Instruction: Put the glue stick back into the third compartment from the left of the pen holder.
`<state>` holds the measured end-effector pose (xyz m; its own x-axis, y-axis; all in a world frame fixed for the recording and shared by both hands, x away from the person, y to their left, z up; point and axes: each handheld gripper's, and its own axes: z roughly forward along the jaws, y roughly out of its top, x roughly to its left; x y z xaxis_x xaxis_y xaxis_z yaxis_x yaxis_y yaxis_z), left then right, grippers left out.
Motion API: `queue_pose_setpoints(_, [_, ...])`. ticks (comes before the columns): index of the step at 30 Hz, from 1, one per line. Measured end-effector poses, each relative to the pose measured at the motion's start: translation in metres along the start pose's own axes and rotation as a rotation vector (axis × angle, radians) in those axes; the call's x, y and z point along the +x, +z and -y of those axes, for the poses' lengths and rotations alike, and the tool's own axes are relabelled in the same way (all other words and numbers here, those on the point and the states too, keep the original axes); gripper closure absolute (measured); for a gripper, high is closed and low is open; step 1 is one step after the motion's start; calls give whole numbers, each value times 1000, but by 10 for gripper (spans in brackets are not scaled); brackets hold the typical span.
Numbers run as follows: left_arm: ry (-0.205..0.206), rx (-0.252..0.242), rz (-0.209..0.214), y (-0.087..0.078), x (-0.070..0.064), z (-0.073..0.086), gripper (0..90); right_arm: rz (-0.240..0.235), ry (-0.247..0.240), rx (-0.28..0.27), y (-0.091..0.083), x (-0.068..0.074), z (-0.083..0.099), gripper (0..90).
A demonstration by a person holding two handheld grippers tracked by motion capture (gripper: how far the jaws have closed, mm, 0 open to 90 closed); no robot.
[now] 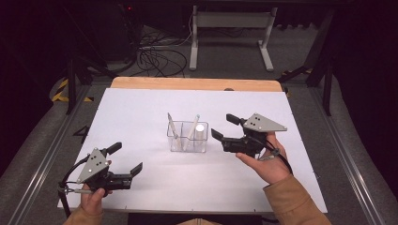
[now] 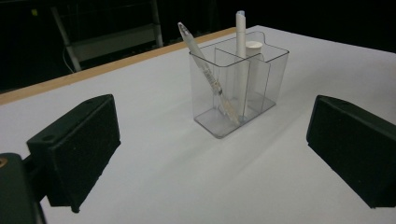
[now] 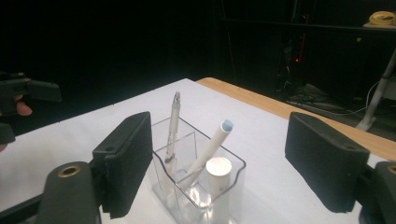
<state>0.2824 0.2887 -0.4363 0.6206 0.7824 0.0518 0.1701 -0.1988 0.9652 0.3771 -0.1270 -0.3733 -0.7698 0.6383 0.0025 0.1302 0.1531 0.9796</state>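
Observation:
A clear plastic holder [image 1: 187, 137] with compartments stands at the middle of the white table. In it lean a clear pen [image 1: 172, 124] and a white pen [image 1: 192, 125], and a short white cylinder [image 1: 200, 131] stands at its right side. My right gripper [image 1: 224, 126] is open just right of the holder, jaws pointing at it, nothing between them. My left gripper [image 1: 126, 159] is open near the front left of the table, well apart from the holder. The left gripper view shows the holder [image 2: 238, 84] ahead; the right gripper view shows the holder [image 3: 198, 179] close below.
The white table top [image 1: 141, 108] has a wooden strip [image 1: 197, 84] along its far edge. Beyond it are a white desk frame [image 1: 230, 33] and loose cables [image 1: 157, 58] on the floor. Dark stands flank the table.

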Motion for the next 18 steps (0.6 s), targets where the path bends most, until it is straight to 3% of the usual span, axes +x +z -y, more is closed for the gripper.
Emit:
queue_pose_setpoints(9, [0, -5, -1, -1, 0, 0, 34, 20, 10, -10, -18, -9, 12, 213])
queue_pose_setpoints(18, [2, -9, -4, -2, 1, 0, 34, 48, -12, 13, -33, -16, 31, 203])
